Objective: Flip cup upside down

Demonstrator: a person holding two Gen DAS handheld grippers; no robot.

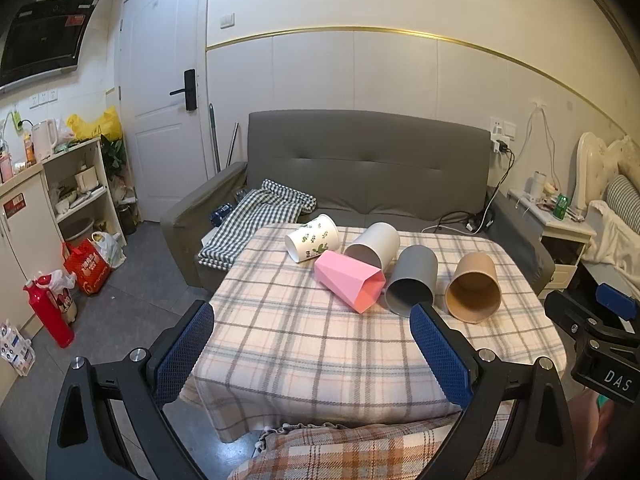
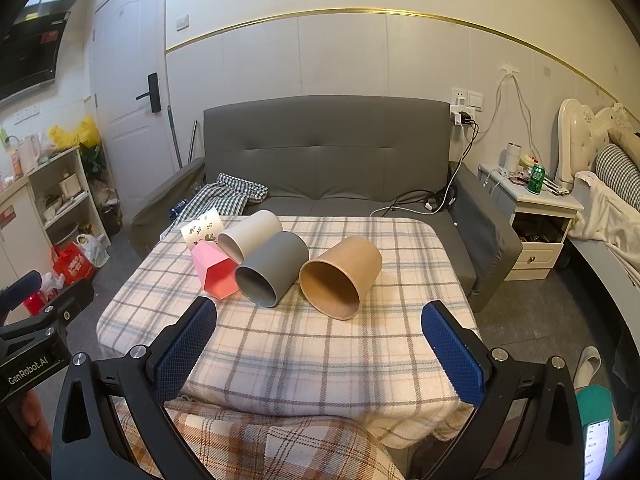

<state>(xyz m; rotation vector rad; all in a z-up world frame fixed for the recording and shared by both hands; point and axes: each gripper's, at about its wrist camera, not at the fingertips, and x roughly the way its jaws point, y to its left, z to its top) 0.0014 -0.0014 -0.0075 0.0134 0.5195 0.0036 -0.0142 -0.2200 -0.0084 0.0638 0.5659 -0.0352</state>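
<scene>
Several cups lie on their sides on a plaid-covered table point(image 1: 304, 344): a white leaf-print cup point(image 1: 313, 237), a pale grey cup point(image 1: 374, 243), a pink faceted cup point(image 1: 349, 286), a dark grey cup point(image 1: 412, 280) and a brown cup point(image 1: 473, 287). In the right wrist view they show as leaf-print point(image 2: 203, 227), pale grey point(image 2: 250, 234), pink point(image 2: 215, 273), dark grey point(image 2: 272, 267) and brown point(image 2: 340, 276). My left gripper point(image 1: 312, 350) is open and empty, short of the cups. My right gripper point(image 2: 318, 346) is open and empty, in front of the brown cup.
A grey sofa point(image 1: 360, 168) with a checked cloth point(image 1: 256, 216) stands behind the table. A bedside table point(image 2: 532, 216) and bed are at the right; shelves, bags and a red bottle point(image 1: 48, 312) at the left. A plaid blanket point(image 2: 260, 440) lies below the grippers.
</scene>
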